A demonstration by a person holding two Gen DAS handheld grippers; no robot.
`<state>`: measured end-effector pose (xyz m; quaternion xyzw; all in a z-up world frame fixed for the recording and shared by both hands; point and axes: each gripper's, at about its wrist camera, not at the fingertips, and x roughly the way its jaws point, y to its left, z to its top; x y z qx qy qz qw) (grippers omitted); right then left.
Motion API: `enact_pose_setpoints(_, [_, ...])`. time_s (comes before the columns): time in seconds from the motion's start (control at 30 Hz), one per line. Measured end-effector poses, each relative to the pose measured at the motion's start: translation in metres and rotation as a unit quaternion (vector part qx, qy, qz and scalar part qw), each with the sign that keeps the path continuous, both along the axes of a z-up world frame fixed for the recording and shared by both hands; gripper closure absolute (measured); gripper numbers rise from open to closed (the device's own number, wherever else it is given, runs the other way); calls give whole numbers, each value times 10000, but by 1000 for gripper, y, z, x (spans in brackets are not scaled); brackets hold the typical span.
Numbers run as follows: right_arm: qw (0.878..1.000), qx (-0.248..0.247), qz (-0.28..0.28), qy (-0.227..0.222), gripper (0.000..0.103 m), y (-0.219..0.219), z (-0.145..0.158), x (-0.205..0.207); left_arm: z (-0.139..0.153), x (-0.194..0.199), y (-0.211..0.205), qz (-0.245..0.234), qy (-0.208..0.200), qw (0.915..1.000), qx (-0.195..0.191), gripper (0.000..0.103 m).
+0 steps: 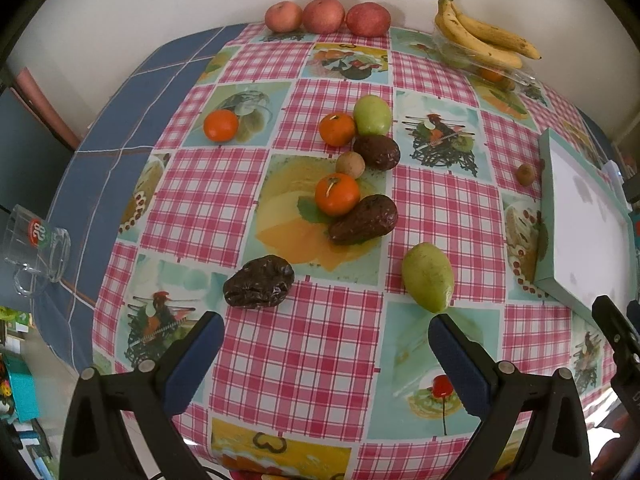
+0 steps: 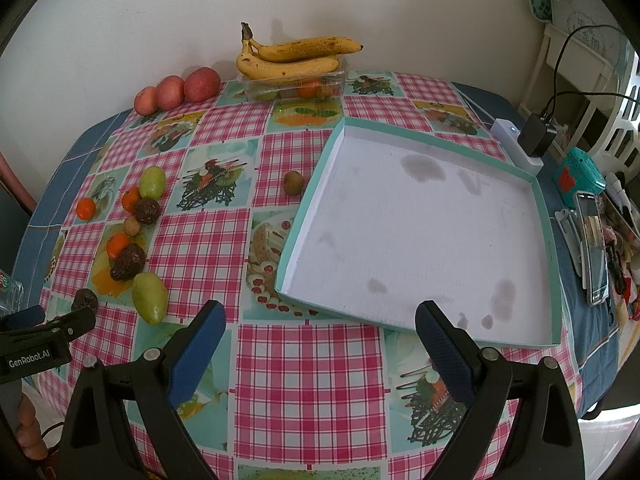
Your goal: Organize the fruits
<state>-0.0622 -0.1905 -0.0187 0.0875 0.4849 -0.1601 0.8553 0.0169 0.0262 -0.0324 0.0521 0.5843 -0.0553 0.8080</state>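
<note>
Tangerines [image 1: 337, 194], green mangoes [image 1: 428, 277] and what looked like wrinkled passion fruits [image 1: 258, 281] lay clustered on the checked tablecloth [image 1: 304, 344], left of the shallow tray [image 2: 424, 224], while the left gripper [image 1: 326, 322] and right gripper [image 2: 320, 312] hovered wide apart, holding nothing.

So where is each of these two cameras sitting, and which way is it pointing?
Left wrist: on the left gripper, open, facing the scattered fruit; the right gripper's tip shows at the right edge.
Right wrist: on the right gripper, open, facing the white tray; the left gripper shows at the left.
Shared: bananas, three apples, tray.
</note>
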Motion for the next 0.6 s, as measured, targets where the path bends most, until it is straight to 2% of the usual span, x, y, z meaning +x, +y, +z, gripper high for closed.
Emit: enact_pose_setpoints(0.6, [10000, 15, -4, 32, 7, 0, -3, 0, -1, -1, 0, 11, -18, 10000, -5, 0])
